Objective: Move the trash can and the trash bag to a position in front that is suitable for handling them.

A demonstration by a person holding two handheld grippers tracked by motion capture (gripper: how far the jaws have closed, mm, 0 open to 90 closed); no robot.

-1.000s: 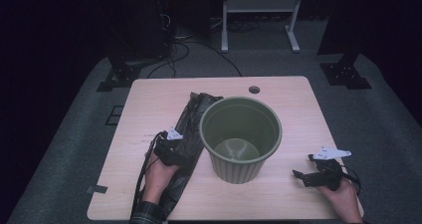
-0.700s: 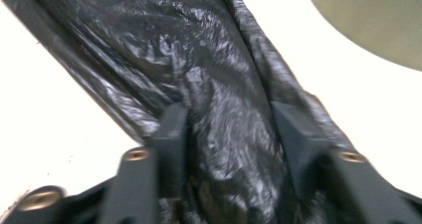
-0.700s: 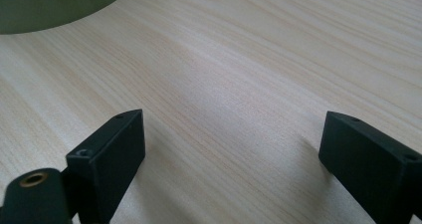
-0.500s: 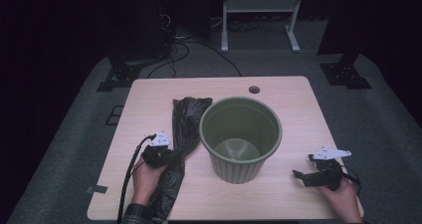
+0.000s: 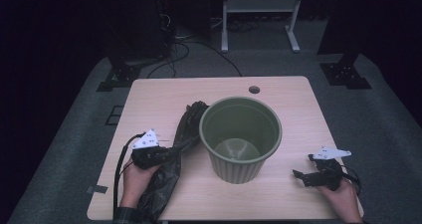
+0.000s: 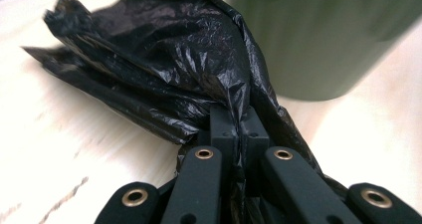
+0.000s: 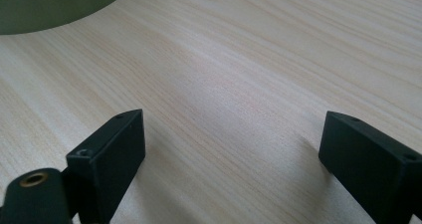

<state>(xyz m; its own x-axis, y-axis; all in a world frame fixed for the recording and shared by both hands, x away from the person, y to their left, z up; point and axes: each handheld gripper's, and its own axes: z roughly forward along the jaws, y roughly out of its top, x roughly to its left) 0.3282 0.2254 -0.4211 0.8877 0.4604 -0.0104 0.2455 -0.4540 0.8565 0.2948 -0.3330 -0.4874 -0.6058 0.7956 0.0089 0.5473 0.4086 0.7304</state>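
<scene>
Left gripper (image 5: 169,153) clenched on a crumpled black plastic bin bag (image 6: 164,79), the ribbed olive-green plastic bin (image 5: 241,137) just beyond its tips.

To line the bin well, I'd lift the bag clear and shake it open above the rim; the right gripper (image 7: 231,152), jaws spread and empty, could catch the far edge. Pale wooden table (image 5: 159,97) beneath, grey carpet and dark room around.

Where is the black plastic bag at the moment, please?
In the high view the black plastic bag lies on the table's left side, against the green bin, pinched by the left gripper.
</scene>
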